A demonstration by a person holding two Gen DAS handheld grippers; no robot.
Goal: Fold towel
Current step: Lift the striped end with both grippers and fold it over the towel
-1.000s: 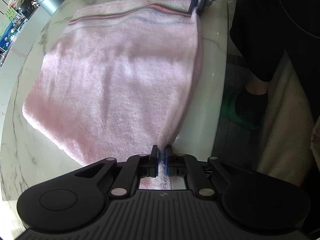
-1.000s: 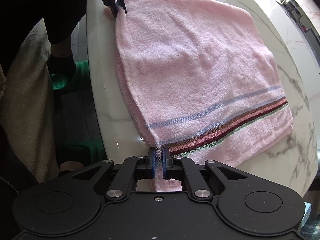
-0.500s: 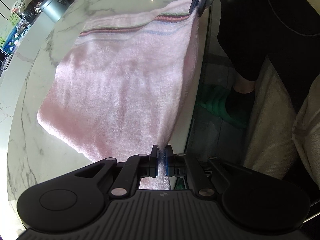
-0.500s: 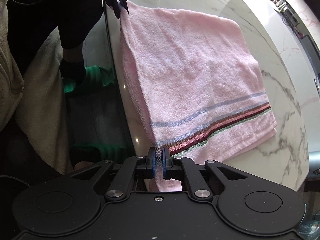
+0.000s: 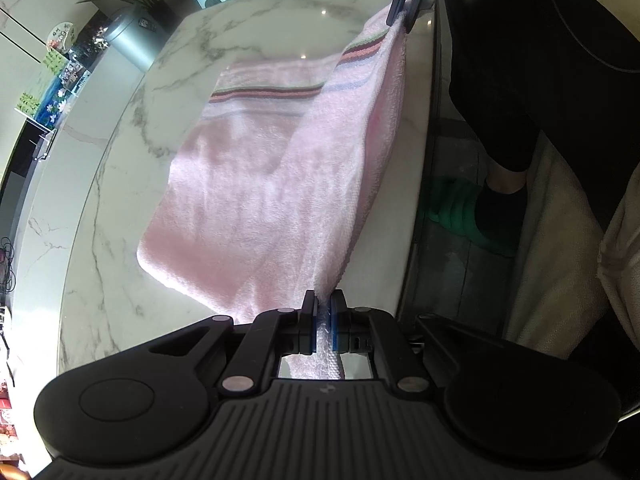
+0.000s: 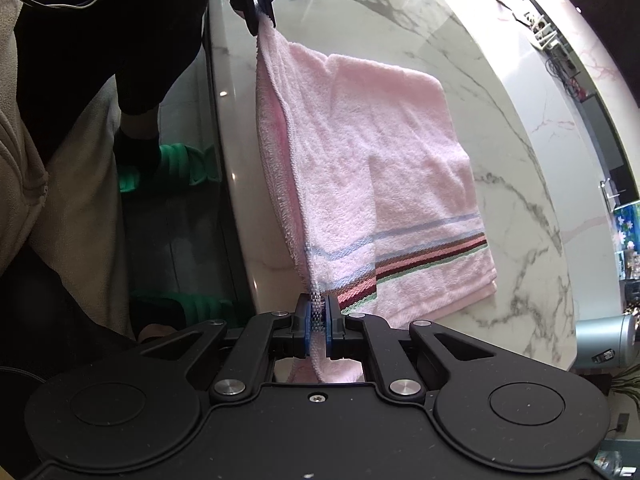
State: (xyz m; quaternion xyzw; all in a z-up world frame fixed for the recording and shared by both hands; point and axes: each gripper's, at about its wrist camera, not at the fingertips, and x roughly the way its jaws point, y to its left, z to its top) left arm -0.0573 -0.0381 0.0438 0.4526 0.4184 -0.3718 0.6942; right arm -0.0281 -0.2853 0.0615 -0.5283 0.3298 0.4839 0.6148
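A pink towel [image 5: 272,184] with a striped band at one end is doubled over, its near edge lifted off the white marble table [image 5: 112,216]. My left gripper [image 5: 323,312] is shut on the plain near corner. My right gripper [image 6: 319,312] is shut on the striped near corner. Each gripper also shows at the top of the other view: the right gripper [image 5: 406,4] and the left gripper [image 6: 260,0]. The held edge is stretched taut between them, and the far part of the towel [image 6: 400,168] still lies on the table.
The table edge [image 5: 424,184] runs along the person's side. A person in dark trousers and green slippers [image 5: 468,212] stands there beside beige cloth [image 5: 560,240]. A grey metal bin [image 5: 132,38] and a plant stand beyond the far rim. Shelves with clutter sit far left.
Both grippers have risen and carried the held edge up off the table. The towel's near half now hangs lifted, and less of it lies flat.
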